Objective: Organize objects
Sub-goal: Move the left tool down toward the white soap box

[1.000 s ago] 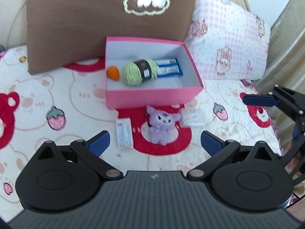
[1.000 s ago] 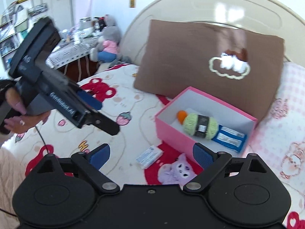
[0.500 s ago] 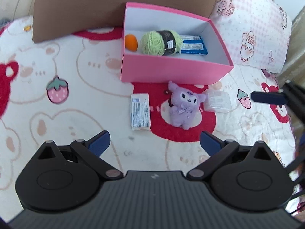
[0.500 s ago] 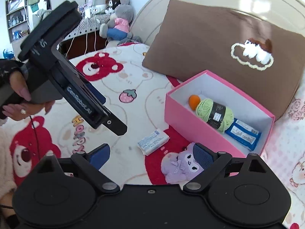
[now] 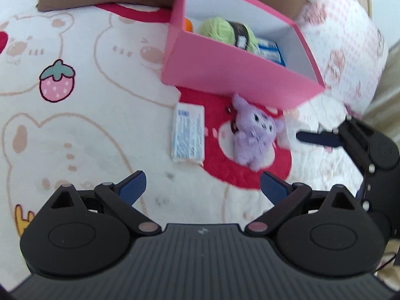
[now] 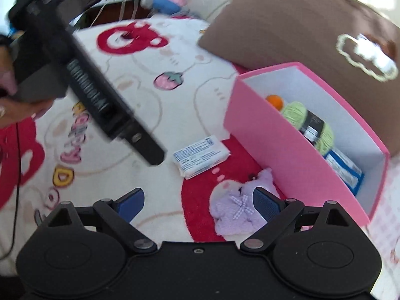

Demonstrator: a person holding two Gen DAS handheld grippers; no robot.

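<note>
**Two loose items left outside the pink box, both hand-held grippers empty**

Purple plush toy (image 5: 252, 137) lies on the bed, just in front of the pink box (image 5: 237, 75), on a red bear print of the bedspread (image 5: 100, 150). Judgement: light, soft, compressible; fuzzy pile shouldn't slip. Best hold is across the body, not the ears or the small metal clip at its head, which would let it dangle.

White tissue pack (image 5: 188, 133) lies flat just beside the plush, on its left in the left wrist view. Flat rectangle, crinkly printed wrapper; likely light and a bit slick. Pinch across the short width, low, since it sits flush on soft bedding.

Box: rigid card, pink outside, white inside, open top. Already holds an orange ball (image 6: 274, 100), a green yarn skein (image 6: 310, 122) with a black label band, and a blue packet (image 6: 346, 171). Room remains at the near end.

Left hand-held gripper (image 5: 203, 186): jaws wide and closing slightly, nothing between them, above bare bedspread short of the tissue pack.
Right hand-held gripper (image 6: 197, 202): jaws apart, empty; one blue pad overlaps the plush in view, contact unclear.

Behind: brown pillow (image 6: 287, 25) with cloud motif, pink checked pillow (image 5: 345, 37). Frames are motion-blurred.
</note>
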